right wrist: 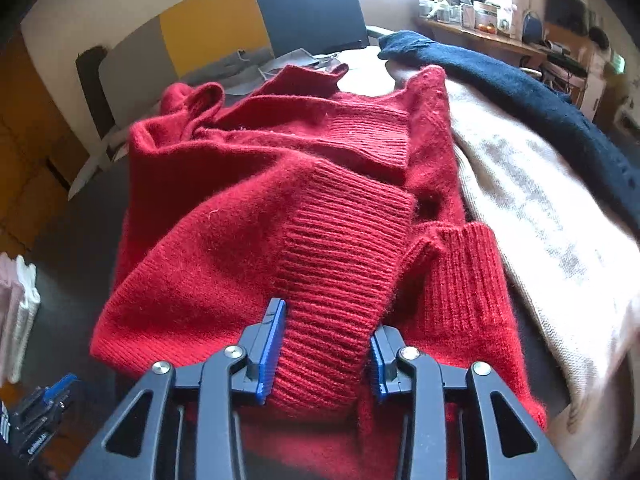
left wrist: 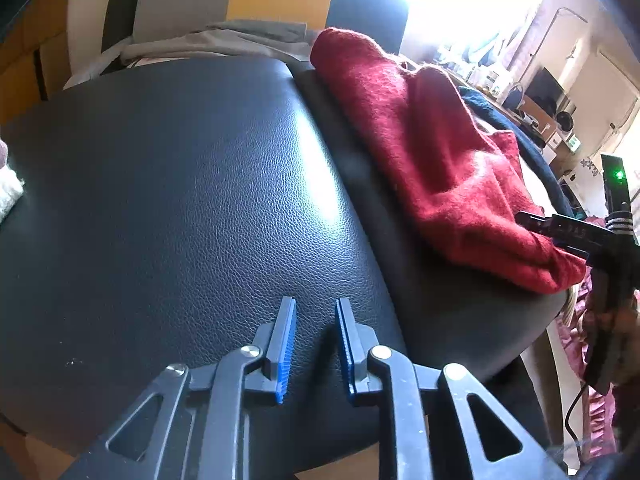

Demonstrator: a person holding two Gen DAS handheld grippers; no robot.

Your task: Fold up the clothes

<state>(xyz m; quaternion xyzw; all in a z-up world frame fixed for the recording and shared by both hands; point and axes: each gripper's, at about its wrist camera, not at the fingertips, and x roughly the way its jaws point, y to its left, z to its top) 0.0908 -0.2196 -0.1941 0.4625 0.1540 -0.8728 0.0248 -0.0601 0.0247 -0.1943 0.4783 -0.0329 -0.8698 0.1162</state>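
Your right tongs clamp a ribbed fold of the fuzzy red knitted sweater, which lies bunched on the black leather seat; beside the sweater lies a beige knit garment; your left tongs hover part-open, empty, over bare leather beside the sweater.
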